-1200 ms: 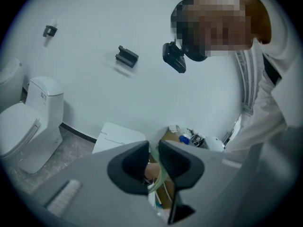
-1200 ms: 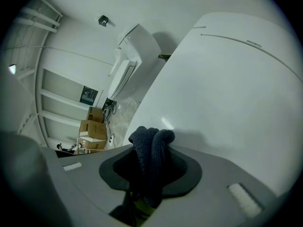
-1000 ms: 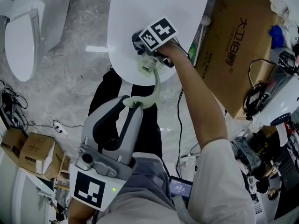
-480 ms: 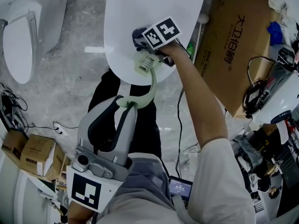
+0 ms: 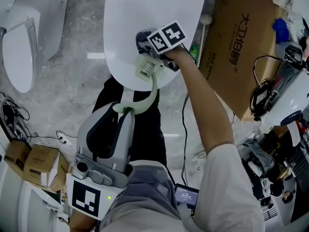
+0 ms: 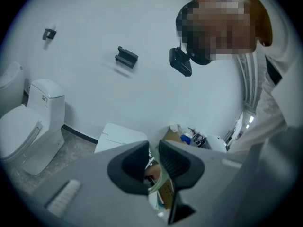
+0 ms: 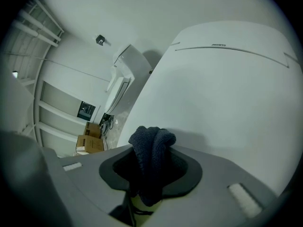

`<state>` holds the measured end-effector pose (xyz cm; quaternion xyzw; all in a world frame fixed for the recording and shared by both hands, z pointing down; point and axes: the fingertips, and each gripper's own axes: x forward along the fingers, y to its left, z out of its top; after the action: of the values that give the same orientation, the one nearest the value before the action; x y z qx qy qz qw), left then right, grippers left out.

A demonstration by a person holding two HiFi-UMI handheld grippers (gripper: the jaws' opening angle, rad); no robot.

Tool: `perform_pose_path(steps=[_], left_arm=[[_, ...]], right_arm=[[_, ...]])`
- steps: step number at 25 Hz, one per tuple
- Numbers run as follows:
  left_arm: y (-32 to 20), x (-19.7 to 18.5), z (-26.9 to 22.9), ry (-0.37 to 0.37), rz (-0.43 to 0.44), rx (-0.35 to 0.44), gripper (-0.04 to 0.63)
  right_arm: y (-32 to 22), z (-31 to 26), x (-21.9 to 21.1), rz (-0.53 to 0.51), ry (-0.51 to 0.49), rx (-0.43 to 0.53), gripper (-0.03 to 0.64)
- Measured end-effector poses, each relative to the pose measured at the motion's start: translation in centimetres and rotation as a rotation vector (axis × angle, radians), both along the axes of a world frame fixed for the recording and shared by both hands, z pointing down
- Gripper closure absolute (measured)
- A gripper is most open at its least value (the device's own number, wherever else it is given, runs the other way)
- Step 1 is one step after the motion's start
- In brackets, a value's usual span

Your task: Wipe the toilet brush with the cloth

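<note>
The pale green toilet brush (image 5: 150, 81) has a curved handle, and its slotted head lies over the white closed toilet lid (image 5: 140, 8). My left gripper (image 5: 124, 111) is shut on the lower end of that handle (image 6: 156, 186) and shows as two dark pads in the left gripper view (image 6: 154, 171). My right gripper (image 5: 145, 45), under its marker cube, is shut on a dark blue cloth (image 5: 142, 37) held against the brush head. In the right gripper view the cloth (image 7: 150, 155) bulges out between the jaws (image 7: 150, 174), above the lid (image 7: 227, 93).
A large cardboard box (image 5: 236, 52) lies right of the toilet, with cables and gear beyond it. Another toilet (image 5: 19, 42) stands at the left. Small cartons (image 5: 38, 161) and wires sit at lower left. The person's legs (image 5: 145, 139) are below the lid.
The left gripper and the brush handle have drifted a little to the left. The right gripper keeps the cloth at the brush head, almost unmoved.
</note>
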<state>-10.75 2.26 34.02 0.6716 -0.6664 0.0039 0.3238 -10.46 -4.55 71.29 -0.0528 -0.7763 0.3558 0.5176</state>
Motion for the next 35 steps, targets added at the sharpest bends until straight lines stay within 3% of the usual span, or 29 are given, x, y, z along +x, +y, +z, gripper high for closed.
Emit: perform_pose_path(steps=[21, 35], left_arm=[[-0.5, 0.1, -0.2, -0.010, -0.016, 0.002, 0.595], [-1.2, 0.6, -0.2, -0.029, -0.011, -0.011, 0.595]], right_arm=[[-1.7, -0.1, 3.9, 0.220, -0.031, 0.023, 0.497], [-1.8, 0.0, 6.4, 0.303, -0.038, 0.027, 0.497]])
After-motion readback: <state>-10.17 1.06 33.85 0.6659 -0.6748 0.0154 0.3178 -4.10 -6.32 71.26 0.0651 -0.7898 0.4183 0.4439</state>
